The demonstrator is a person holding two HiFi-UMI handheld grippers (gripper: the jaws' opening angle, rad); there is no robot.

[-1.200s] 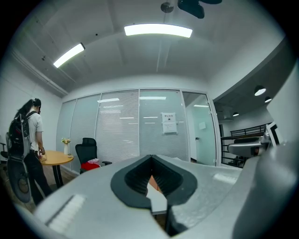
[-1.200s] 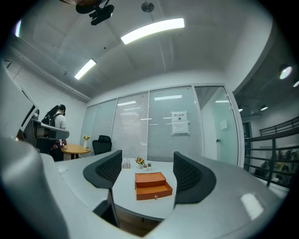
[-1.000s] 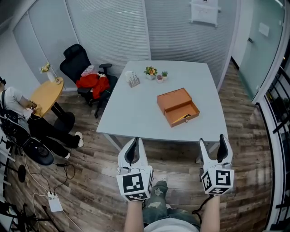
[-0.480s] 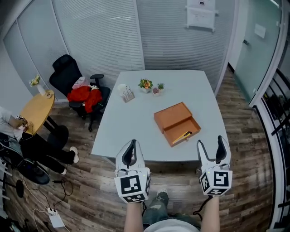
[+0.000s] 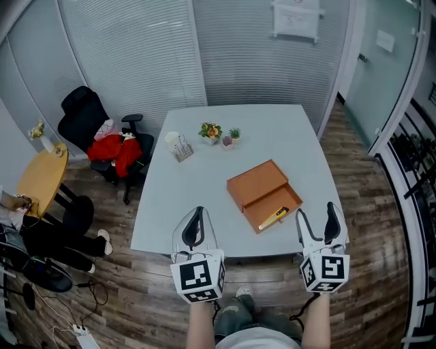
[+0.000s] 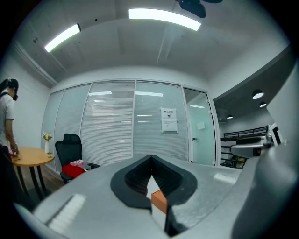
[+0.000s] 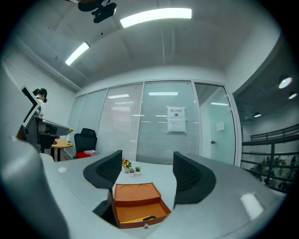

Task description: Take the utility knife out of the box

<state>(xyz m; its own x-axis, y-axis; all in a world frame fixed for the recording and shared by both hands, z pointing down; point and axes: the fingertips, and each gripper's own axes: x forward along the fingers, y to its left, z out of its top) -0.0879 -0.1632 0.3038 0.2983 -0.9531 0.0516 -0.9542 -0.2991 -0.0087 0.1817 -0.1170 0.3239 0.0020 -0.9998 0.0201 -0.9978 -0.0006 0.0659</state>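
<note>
The table [image 5: 204, 170] has drawn nearer over the past second, and both grippers are now at its near edge. The left gripper [image 5: 196, 215] has its jaws pressed together on nothing. The right gripper [image 5: 315, 213] has its jaws spread wide and empty. The yellow utility knife [image 5: 273, 217] lies untouched in the open drawer [image 5: 271, 208] of the orange box [image 5: 257, 183], just ahead of the right gripper.

Left gripper view: the box [image 6: 159, 202] is mostly hidden behind the closed left gripper [image 6: 150, 158], with only an orange corner showing at 6 o'clock. Right gripper view: the knife [image 7: 140, 219] sits low in the box, so only a yellow strip and a dark tip show. Head view: a person [image 5: 54, 240] is cut off at the 9 o'clock edge. The print on the wall notice [image 5: 296, 19] is too small to read.
</note>
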